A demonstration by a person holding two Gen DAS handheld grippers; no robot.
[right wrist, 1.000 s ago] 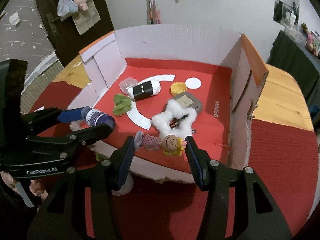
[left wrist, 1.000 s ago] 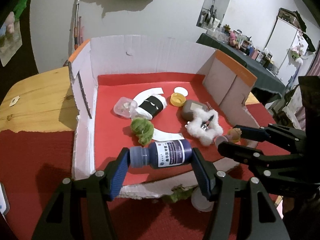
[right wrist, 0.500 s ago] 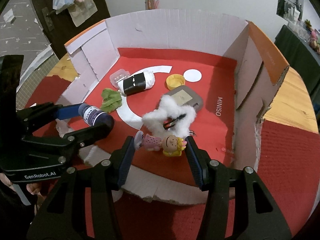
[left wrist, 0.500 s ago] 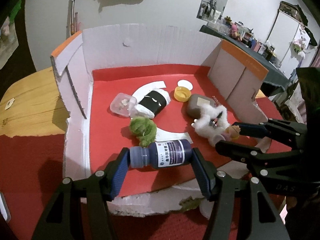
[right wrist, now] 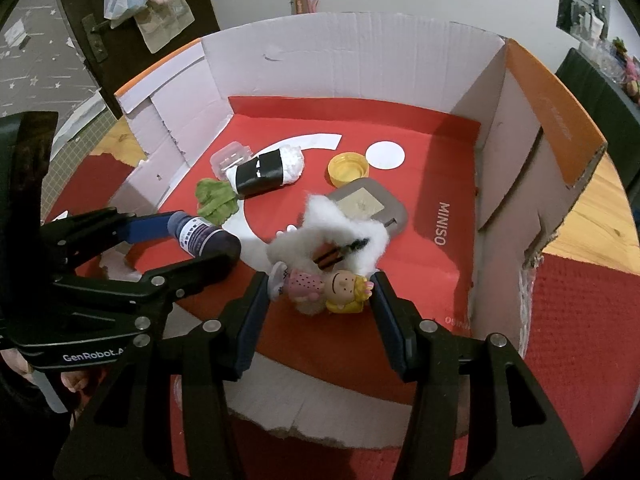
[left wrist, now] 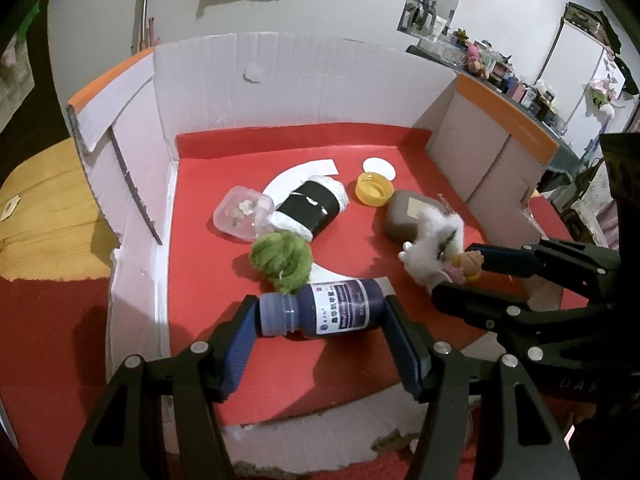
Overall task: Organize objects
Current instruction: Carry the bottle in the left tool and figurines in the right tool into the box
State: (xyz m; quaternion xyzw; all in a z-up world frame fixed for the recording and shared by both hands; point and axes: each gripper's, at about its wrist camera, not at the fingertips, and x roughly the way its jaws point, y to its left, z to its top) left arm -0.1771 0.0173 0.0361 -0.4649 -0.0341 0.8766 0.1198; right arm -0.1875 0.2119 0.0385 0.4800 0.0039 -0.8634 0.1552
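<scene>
White walls and a dark door stand behind a wooden desk partly covered by a red mat. On it sits an open box with white cardboard walls, orange rims and a red floor; its near wall is torn down low.

Left gripper hangs over the box's near left part, its blue pads pinching a dark blue bottle end to end, cap to the left, white label facing up. Whether the bottle touches the floor cannot be told.

Right gripper hangs over the near middle, clamped on a small doll lying sideways, yellow-haired head to the right, pink dress to the left.

On the box floor, just behind the doll, lies a white fluffy ring with a dark clip in it, resting partly on a grey pad. Beyond these are a yellow cap and a white disc. Toward the left wall lie a black-and-white roll, a clear tub touching it, and a green tuft just behind the bottle.
</scene>
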